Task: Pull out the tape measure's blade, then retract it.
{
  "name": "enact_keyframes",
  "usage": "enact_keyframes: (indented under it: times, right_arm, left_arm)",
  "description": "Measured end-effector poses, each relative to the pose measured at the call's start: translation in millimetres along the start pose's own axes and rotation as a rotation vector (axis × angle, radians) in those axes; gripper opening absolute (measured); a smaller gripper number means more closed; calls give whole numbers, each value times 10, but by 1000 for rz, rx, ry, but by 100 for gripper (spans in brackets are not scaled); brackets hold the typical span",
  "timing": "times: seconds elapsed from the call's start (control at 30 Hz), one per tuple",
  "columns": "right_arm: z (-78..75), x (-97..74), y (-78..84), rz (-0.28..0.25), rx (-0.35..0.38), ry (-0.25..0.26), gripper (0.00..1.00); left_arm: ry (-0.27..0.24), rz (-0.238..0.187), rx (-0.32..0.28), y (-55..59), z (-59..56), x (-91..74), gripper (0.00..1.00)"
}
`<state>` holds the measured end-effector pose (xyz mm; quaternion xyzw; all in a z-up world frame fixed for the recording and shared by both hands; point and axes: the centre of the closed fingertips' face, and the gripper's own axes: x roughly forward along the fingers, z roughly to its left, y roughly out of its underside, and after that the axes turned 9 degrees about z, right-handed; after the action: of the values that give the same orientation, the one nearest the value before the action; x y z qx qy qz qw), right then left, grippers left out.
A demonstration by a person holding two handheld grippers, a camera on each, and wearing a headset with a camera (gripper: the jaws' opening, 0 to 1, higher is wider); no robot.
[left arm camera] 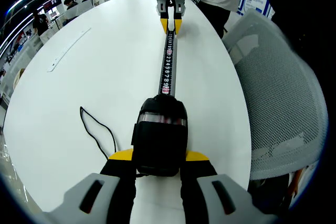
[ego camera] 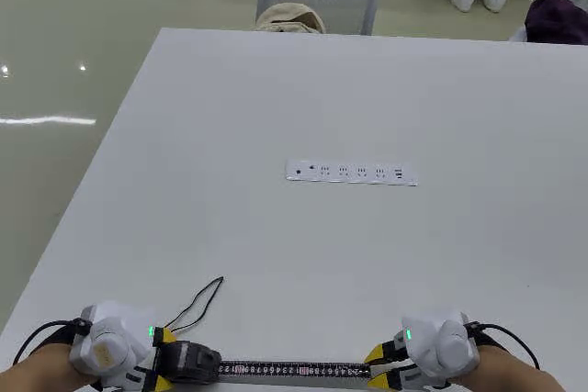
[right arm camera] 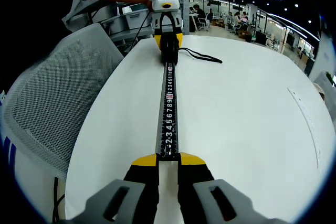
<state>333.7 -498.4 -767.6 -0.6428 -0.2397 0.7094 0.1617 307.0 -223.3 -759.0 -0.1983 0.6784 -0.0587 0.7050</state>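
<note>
Extension looks done, or close to it, judging by how much blade is out. At the lower left of the head view the left gripper (ego camera: 168, 361) has its jaws closed narrowly on the black tape measure (ego camera: 193, 362), clamping it from both sides low over the white table (ego camera: 367, 89). A thin black strap (ego camera: 197, 305) loops out beside the tape measure across the tabletop. The blade (ego camera: 294, 371) runs straight along the bottom edge to the lower right, where the right gripper (ego camera: 375, 369) pinches its tip, jaws nearly together. A white power strip (ego camera: 351, 173) lies well apart, mid-frame. Retraction seems next: bring the right gripper toward the tape measure, feeding the blade in slowly and gripping the tip so it cannot snap back.
</note>
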Motion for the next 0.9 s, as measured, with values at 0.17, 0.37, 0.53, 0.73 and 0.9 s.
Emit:
enact_keyframes:
  times: [0.17,0.37,0.53,0.73,0.9]
  right_arm:
    - [3,-19,40,6,4,3,10]
    - [18,-10,44,15,8,2,10]
    - [23,20,70,29,6,5,11]
    - [21,25,75,38,3,11,11]
    - [24,50,85,54,-11,16,11]
  left_arm:
    - [2,2,-1,-2,1,2,28]
    - [1,1,-3,-22,1,0,28]
    - [-2,-1,-4,-47,0,8,28]
    - [-1,3,0,-51,10,16,28]
    - [3,7,6,-58,7,11,28]
